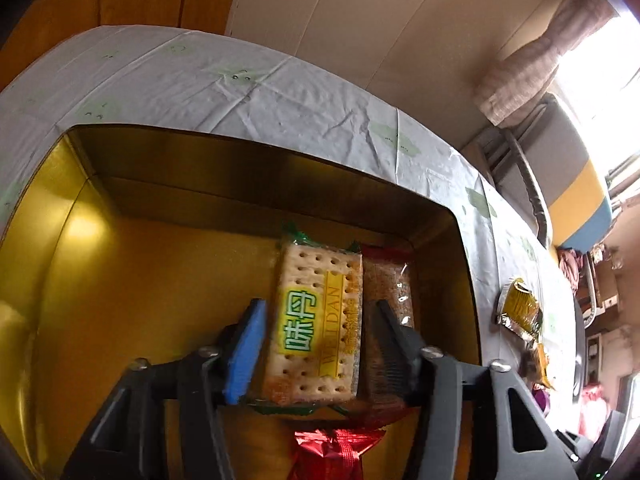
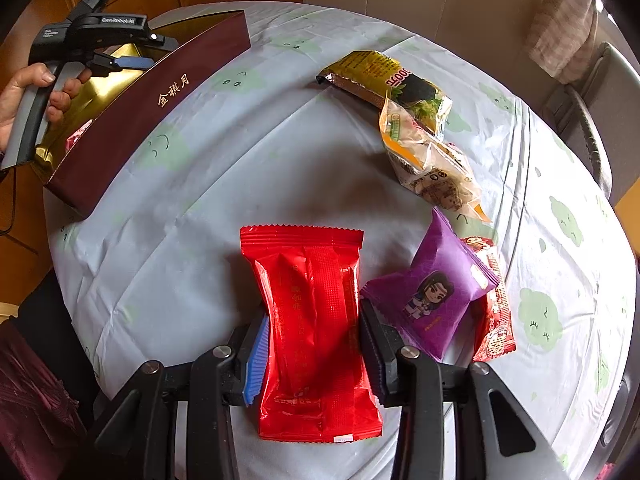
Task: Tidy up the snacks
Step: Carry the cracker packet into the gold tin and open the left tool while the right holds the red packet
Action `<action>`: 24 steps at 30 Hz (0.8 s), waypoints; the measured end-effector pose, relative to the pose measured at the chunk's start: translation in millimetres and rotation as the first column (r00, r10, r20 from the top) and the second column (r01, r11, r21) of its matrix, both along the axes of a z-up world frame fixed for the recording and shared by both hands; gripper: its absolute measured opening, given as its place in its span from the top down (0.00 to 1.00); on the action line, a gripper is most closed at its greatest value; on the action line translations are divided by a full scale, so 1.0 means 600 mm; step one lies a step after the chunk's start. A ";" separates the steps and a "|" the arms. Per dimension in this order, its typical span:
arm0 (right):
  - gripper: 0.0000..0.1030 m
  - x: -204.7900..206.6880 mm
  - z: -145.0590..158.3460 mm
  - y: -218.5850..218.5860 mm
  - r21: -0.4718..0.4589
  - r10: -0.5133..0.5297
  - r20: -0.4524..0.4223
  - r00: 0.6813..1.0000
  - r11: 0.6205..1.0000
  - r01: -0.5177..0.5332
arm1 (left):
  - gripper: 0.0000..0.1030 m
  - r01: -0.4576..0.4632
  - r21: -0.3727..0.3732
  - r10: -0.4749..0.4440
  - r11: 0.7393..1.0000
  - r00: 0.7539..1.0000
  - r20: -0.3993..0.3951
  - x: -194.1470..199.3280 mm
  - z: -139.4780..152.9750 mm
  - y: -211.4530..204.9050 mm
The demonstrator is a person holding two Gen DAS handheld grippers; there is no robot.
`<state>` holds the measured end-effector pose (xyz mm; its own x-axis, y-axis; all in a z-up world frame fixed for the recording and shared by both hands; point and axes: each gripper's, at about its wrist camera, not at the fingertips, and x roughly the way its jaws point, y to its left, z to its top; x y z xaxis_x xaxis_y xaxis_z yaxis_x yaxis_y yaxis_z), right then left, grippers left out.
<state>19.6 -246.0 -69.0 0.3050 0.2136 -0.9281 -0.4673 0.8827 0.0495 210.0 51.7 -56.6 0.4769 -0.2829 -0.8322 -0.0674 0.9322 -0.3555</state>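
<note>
A flat cracker packet in clear wrap with green lettering (image 1: pixel 316 320) is shown inside the gold-lined box (image 1: pixel 120 280), laid against a brown sesame-bar packet (image 1: pixel 394 292) near the box's right wall; the row is judged to be built from that wall outward, so that the rest of the floor stays free. The left claw (image 1: pixel 316 344) is held over the box, pointing steeply down, with its jaws spread to either side of the cracker packet. A gap is visible between the blue pad (image 1: pixel 244 352) and the wrapper, so the packet is taken as released. Whether the black ribbed finger (image 1: pixel 390 344) touches the sesame packet cannot be told. A crinkled red foil wrapper (image 1: pixel 332 454) is cut off by the lower frame edge.

On the bench, covered by a white cloth printed with green cloud faces (image 2: pixel 240 152), the right claw (image 2: pixel 316 344) is pinching a glossy red pillow packet (image 2: pixel 316 332) across its waist, where the wrapper is drawn in by the pads. It lies on the cloth, ready for lifting. Just beside it a purple packet with a cartoon figure (image 2: pixel 432 300) overlaps a red printed sachet (image 2: pixel 496 320), largely hidden. Farther off, a yellow-and-black packet (image 2: pixel 380 76) and a clear orange-edged bag (image 2: pixel 428 160) await sorting. The box's maroon outer wall with gold characters (image 2: pixel 160 120) hides most of its contents in this view; a person's hand (image 2: pixel 28 96) is seen gripping the left tool's handle.
</note>
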 end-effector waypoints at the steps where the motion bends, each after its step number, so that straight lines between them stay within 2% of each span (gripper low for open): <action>1: 0.59 -0.001 0.000 0.002 -0.003 0.002 0.004 1.000 1.000 -0.002 | 0.41 -0.006 0.002 0.006 1.000 1.000 0.009 0.002 0.004 0.001; 8: 0.60 -0.010 -0.002 0.008 -0.017 0.014 0.025 1.000 1.000 -0.014 | 0.41 -0.006 0.150 -0.014 0.989 0.992 0.129 -0.084 0.054 0.004; 15: 0.60 -0.015 -0.002 0.009 -0.023 0.007 0.037 0.999 1.000 -0.006 | 0.40 -0.041 0.247 -0.005 0.968 0.983 0.183 -0.186 0.063 0.014; 20: 0.60 -0.016 0.001 0.012 -0.033 -0.025 0.029 0.999 0.999 0.026 | 0.36 -0.082 0.289 0.016 0.954 0.974 0.226 -0.240 0.067 0.037; 24: 0.61 -0.015 0.007 0.024 -0.066 -0.062 0.018 0.998 0.996 0.063 | 0.35 -0.116 0.295 0.043 0.948 0.968 0.246 -0.265 0.065 0.051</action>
<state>10.8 -231.6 -64.9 0.3302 0.1318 -0.9347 -0.4117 0.9112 -0.0170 51.0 82.2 -17.7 0.6783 0.0134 -0.7347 -0.0955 0.9930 -0.0700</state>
